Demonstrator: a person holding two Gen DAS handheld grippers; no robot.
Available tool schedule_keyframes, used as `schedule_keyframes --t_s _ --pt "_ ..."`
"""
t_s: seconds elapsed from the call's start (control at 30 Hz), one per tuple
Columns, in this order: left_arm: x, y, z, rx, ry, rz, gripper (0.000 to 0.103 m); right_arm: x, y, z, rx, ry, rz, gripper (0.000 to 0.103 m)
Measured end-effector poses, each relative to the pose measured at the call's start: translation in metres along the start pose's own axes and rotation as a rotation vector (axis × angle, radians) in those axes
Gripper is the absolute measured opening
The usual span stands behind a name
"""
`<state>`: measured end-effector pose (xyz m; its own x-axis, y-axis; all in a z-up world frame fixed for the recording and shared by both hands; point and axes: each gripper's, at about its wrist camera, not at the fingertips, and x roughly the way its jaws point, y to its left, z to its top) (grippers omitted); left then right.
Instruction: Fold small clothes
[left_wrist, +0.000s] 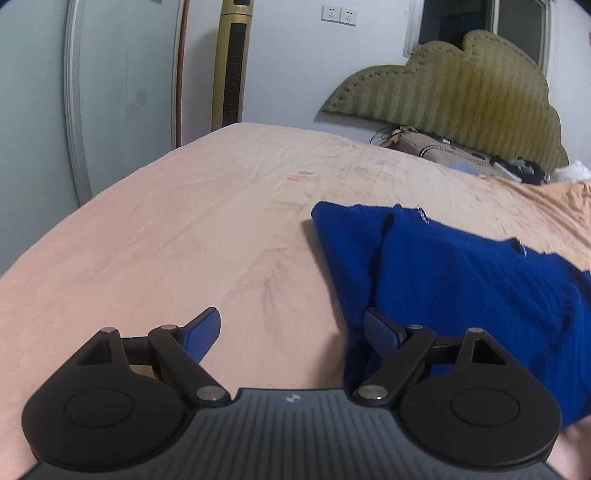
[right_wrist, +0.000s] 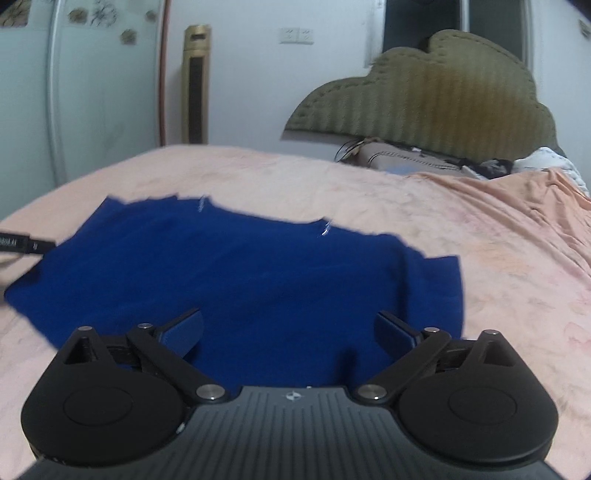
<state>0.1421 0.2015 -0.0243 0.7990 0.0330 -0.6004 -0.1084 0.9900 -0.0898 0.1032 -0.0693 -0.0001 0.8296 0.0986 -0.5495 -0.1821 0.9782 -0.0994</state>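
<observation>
Folding a blue garment (right_wrist: 236, 280) on the pink-sheeted bed (left_wrist: 184, 229).
Only our right view shows the garment's whole spread and a black cable (right_wrist: 22, 245) at its left edge. Our left tongs (left_wrist: 291, 332) gape wide, one finger at the cloth's edge; our right tongs (right_wrist: 288, 332) hover released above it.

Bed with peach sheet (left_wrist: 184, 229), blue garment (right_wrist: 240, 280) spread flat (partly folded), pillow (left_wrist: 443, 149) by headboard (left_wrist: 461, 85)
</observation>
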Motion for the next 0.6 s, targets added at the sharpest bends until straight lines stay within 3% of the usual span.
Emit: schedule_keyframes --t_s 0.17,0.33,0.6 --pt "-0.003 0.002 -0.002 0.004 0.013 0.007 0.085 0.012 0.001 -0.011 0.055 0.103 -0.013 0.101" --pt "-0.003 0.004 -0.004 0.001 0.023 0.017 0.085 0.003 -0.001 -0.018 0.114 0.09 0.002 0.101" --pt "-0.016 0.003 0.009 -0.008 -0.008 0.004 0.085 -0.003 0.017 -0.015 0.069 0.051 0.05 0.101"
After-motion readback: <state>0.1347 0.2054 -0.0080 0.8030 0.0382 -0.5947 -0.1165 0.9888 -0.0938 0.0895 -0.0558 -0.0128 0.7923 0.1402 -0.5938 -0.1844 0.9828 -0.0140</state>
